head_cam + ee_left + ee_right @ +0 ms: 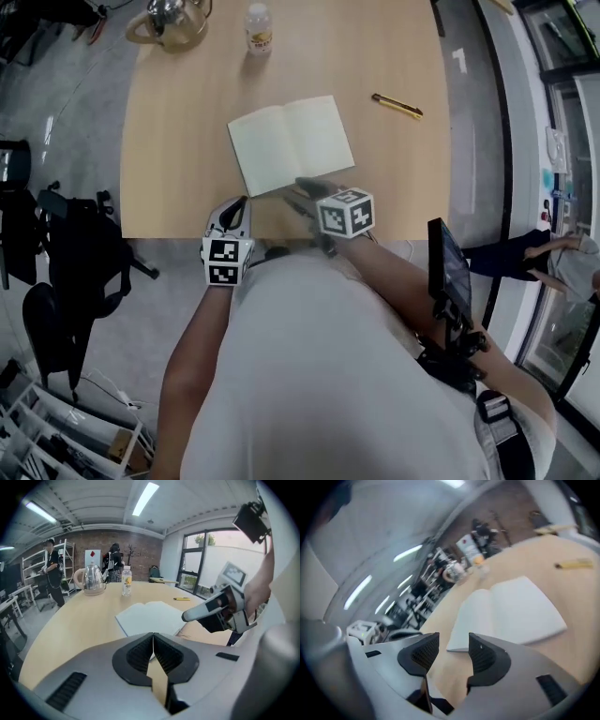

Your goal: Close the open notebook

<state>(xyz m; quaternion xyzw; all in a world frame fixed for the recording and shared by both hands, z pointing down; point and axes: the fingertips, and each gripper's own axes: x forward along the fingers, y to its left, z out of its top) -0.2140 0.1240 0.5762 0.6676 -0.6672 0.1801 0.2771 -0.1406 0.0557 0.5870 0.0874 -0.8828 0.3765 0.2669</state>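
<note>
An open notebook (291,142) with blank pale pages lies flat on the wooden table (169,169). My right gripper (302,189) hovers at the notebook's near edge, right of its spine. In the right gripper view my right gripper (453,644) is open with nothing between its jaws, and the notebook (511,611) lies just ahead. My left gripper (240,202) is over the table's near edge, short of the notebook's near left corner. In the left gripper view my left gripper (153,637) is shut and empty, with the notebook (150,617) ahead of it.
A metal kettle (173,21) and a small bottle (258,28) stand at the table's far edge. A yellow pen-like tool (397,105) lies right of the notebook. A dark chair (56,234) stands left of the table. People stand by shelves (51,569) in the background.
</note>
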